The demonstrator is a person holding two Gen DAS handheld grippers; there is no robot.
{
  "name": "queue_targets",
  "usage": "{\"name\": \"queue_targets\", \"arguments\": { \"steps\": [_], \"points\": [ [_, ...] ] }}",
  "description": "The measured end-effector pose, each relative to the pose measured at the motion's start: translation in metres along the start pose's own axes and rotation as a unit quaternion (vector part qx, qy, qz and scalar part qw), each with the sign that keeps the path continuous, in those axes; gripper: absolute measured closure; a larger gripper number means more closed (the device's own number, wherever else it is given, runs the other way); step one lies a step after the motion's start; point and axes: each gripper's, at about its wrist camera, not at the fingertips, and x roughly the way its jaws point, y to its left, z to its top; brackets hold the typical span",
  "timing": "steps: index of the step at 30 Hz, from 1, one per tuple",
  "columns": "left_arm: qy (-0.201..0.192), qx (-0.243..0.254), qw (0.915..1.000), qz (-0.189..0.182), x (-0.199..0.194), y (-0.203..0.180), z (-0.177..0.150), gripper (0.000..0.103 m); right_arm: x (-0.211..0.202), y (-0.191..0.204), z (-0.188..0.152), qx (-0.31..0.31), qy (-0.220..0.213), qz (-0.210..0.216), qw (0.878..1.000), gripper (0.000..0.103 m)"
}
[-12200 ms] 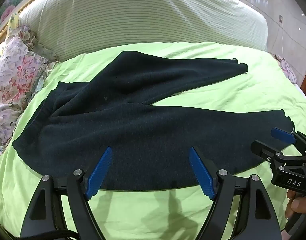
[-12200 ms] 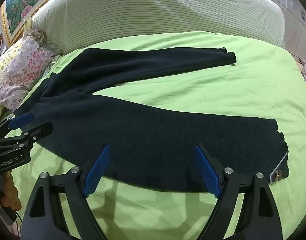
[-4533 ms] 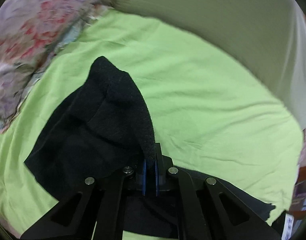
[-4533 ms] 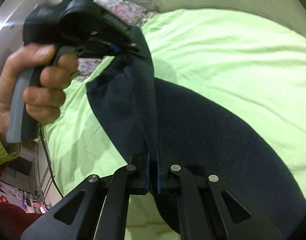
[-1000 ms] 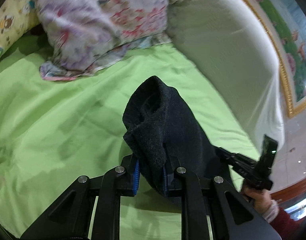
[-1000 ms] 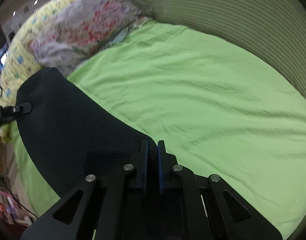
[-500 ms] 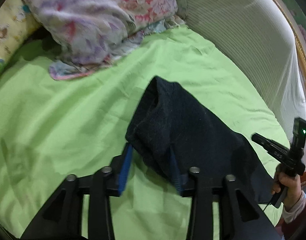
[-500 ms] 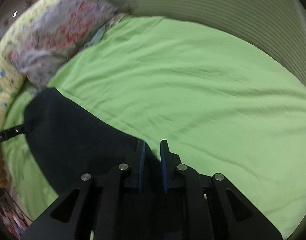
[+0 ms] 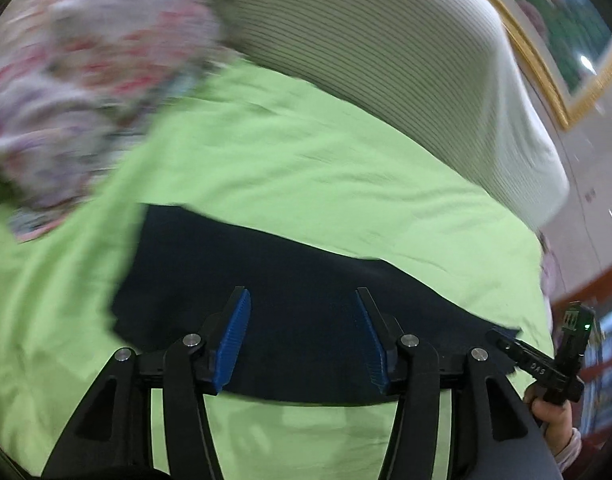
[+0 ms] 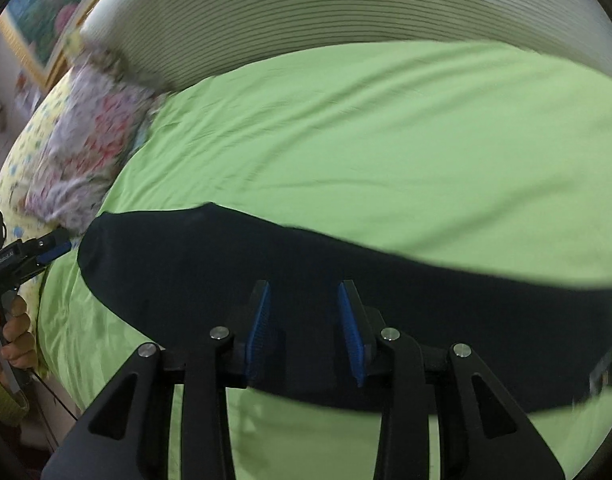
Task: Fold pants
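1. Pants of dark navy fleece [image 9: 306,280] lie flat as one long strip on the bed with light green sheet [image 9: 325,168].
2. Left gripper [image 9: 302,336] and right gripper [image 10: 304,326] hover above; their blue fingers [image 10: 260,320] are opening, grasping nothing.

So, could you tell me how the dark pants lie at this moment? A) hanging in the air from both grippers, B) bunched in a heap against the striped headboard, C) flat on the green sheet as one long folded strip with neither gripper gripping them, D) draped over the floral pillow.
C: the pants lie flat on the green sheet, and the opening jaws of the left gripper and right gripper grip no cloth.
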Motion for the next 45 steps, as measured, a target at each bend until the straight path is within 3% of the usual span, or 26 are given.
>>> {"name": "queue_targets", "arguments": {
  "steps": [9,18,28,37,41,42,43,44,45],
  "points": [
    [0.078,0.127,0.9872,-0.056,0.063,-0.114,-0.011,0.043,-0.043,-0.074,-0.051,0.123,-0.021,-0.046,0.991,0.066],
    [0.146,0.211,0.9617,-0.097,0.116,-0.211,-0.023,0.038,-0.072,-0.137,-0.090,0.237,-0.045,-0.066,0.968,0.056],
    [0.208,0.315,0.9194,-0.112,0.168,-0.302,-0.041,0.034,-0.074,-0.182,-0.104,0.324,-0.069,-0.056,0.942,0.050],
    [0.264,0.392,0.8729,-0.122,0.223,-0.378,-0.061,0.033,-0.056,-0.213,-0.114,0.422,-0.098,0.007,0.901,0.049],
    [0.287,0.411,0.8561,-0.124,0.247,-0.402,-0.071,0.033,-0.052,-0.214,-0.114,0.432,-0.110,0.015,0.895,0.049],
    [0.291,0.416,0.8523,-0.126,0.251,-0.407,-0.074,0.033,-0.049,-0.213,-0.113,0.435,-0.109,0.017,0.894,0.056],
    [0.296,0.420,0.8485,-0.127,0.256,-0.413,-0.077,0.033,-0.050,-0.215,-0.114,0.438,-0.109,0.014,0.892,0.078],
    [0.301,0.427,0.8431,-0.127,0.262,-0.419,-0.081,0.033,-0.049,-0.216,-0.115,0.441,-0.105,0.010,0.891,0.087],
    [0.306,0.432,0.8386,-0.128,0.266,-0.424,-0.084,0.033,-0.050,-0.220,-0.119,0.448,-0.106,0.014,0.888,0.090]
  ]
}}
